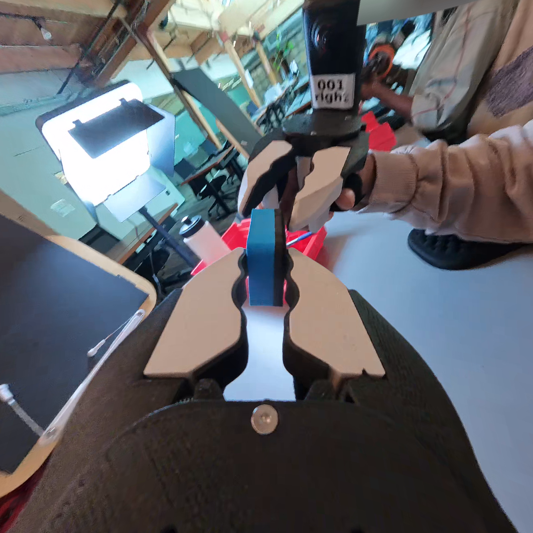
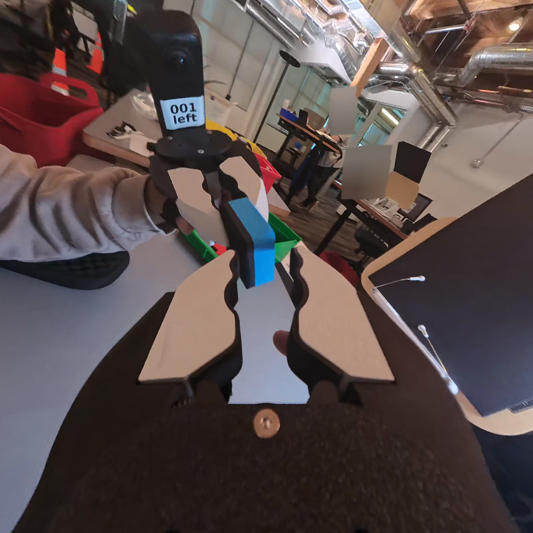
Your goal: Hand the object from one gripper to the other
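While the left hand-held gripper (image 1: 265,256) w/ beige plate fingers is clenched on the blue-and-black slab-shaped foam block (image 1: 264,259), held in mid-air over the smooth pale grey worktop (image 1: 432,317), the handover looks approx. half done. To its right, the right hand-held gripper (image 2: 264,256) is spread, straddling the block's far end, not yet squeezing; closing and the left's release remain.
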The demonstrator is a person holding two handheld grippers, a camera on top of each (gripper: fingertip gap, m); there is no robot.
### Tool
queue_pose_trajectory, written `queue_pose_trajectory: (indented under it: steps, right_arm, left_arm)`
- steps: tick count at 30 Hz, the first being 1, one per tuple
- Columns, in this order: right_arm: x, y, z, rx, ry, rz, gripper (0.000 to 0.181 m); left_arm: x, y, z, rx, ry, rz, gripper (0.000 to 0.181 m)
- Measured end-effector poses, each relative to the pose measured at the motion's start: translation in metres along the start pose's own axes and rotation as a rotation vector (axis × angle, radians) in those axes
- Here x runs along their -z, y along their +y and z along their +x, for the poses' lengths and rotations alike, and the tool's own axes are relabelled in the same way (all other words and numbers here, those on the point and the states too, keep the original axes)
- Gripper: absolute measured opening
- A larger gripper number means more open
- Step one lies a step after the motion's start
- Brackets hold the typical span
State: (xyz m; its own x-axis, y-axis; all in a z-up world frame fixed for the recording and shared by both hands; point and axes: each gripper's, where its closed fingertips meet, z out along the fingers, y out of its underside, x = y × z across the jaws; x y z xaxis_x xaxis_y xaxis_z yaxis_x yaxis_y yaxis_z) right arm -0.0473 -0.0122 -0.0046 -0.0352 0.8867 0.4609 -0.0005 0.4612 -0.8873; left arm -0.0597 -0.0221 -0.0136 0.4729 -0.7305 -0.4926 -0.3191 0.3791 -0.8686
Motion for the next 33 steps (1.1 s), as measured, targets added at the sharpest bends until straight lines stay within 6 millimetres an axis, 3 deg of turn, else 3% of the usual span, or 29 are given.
queue_pose_trajectory:
  steps: [3,6,9,12,13,15,18,23,25,27,29,33]
  right_arm:
    - [0.0,0.002,-0.004,-0.068,-0.049,-0.015,0.044]
    - [-0.005,-0.005,-0.002,-0.166,-0.055,0.092,0.046]
    - [-0.015,-0.017,-0.003,-0.256,-0.016,0.219,0.046]
    - [-0.019,-0.024,0.0,-0.436,-0.012,0.305,0.037]
    - [-0.017,-0.026,0.002,-0.483,-0.021,0.323,0.026]
    - [-0.015,-0.025,0.001,-0.524,-0.077,0.294,0.023]
    - [-0.009,-0.013,-0.002,-0.489,-0.144,0.124,0.022]
    - [0.007,0.048,-0.028,-0.283,-0.238,-0.369,0.023]
    - [0.006,0.065,-0.041,-0.185,-0.272,-0.469,0.024]
    - [0.002,0.078,-0.036,-0.107,-0.207,-0.545,0.026]
    - [-0.002,0.062,-0.024,-0.082,-0.148,-0.416,0.028]
    - [-0.001,0.006,-0.003,-0.343,-0.133,0.016,0.036]
  left_arm:
    - [0.004,-0.021,-0.003,0.171,0.038,0.199,0.023]
    - [0.016,-0.043,-0.019,0.464,0.061,0.48,0.023]
    - [0.02,-0.044,-0.033,0.656,0.035,0.65,0.022]
    - [0.013,-0.04,-0.025,0.688,0.073,0.691,0.023]
    - [0.009,-0.039,-0.021,0.678,0.077,0.688,0.023]
    - [0.006,-0.038,-0.018,0.67,0.085,0.682,0.023]
    - [-0.002,-0.024,-0.009,0.593,0.159,0.455,0.025]
    - [-0.01,0.028,0.02,0.235,0.189,-0.101,0.044]
    - [-0.016,0.044,0.03,0.134,0.188,-0.217,0.039]
    - [-0.019,0.057,0.035,0.064,0.188,-0.308,0.025]
    - [-0.019,0.048,0.023,0.073,0.134,-0.246,0.024]
    - [0.003,-0.015,-0.004,0.325,0.106,0.243,0.023]
